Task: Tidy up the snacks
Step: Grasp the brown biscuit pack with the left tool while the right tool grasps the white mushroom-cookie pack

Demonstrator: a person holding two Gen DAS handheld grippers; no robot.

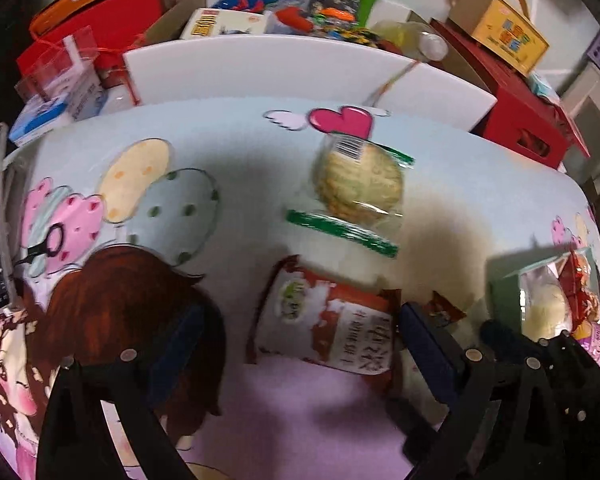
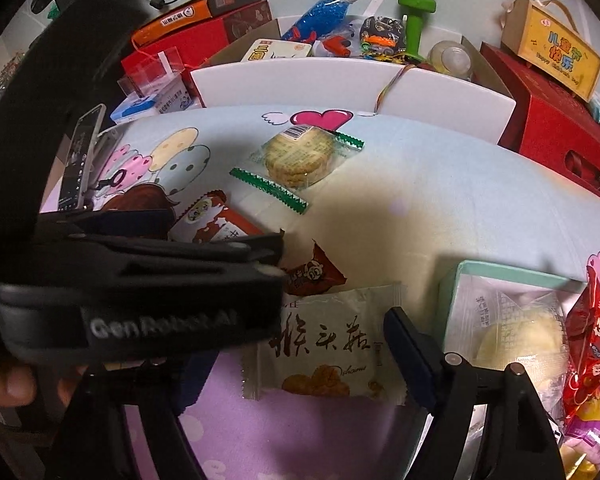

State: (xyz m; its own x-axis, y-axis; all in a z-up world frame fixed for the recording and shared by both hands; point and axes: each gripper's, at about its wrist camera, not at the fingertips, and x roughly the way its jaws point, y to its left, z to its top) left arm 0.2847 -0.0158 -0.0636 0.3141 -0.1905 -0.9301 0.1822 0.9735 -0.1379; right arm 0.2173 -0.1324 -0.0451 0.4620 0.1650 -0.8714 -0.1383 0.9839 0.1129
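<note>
You have a red-and-white snack packet [image 1: 327,322], a beige packet [image 2: 324,344] with black characters, a green-edged clear cookie wrapper [image 2: 296,162], and a cartoon-print surface [image 2: 440,184].

Both wrist cameras look steeply down, close over a cartoon-print cloth [image 1: 260,152], facing the white board [image 2: 300,84] and clutter behind; each frames the round cracker pack [image 1: 360,184] and red-white packet [image 2: 208,224].

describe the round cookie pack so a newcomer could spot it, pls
Start at the cartoon-print sheet and find the pink winged heart near its far edge. The cookie pack lies just below that heart. It is the only clear wrapper, showing a pale round cookie, with green zigzag ends; the loose packs nearer the camera are opaque.
</note>
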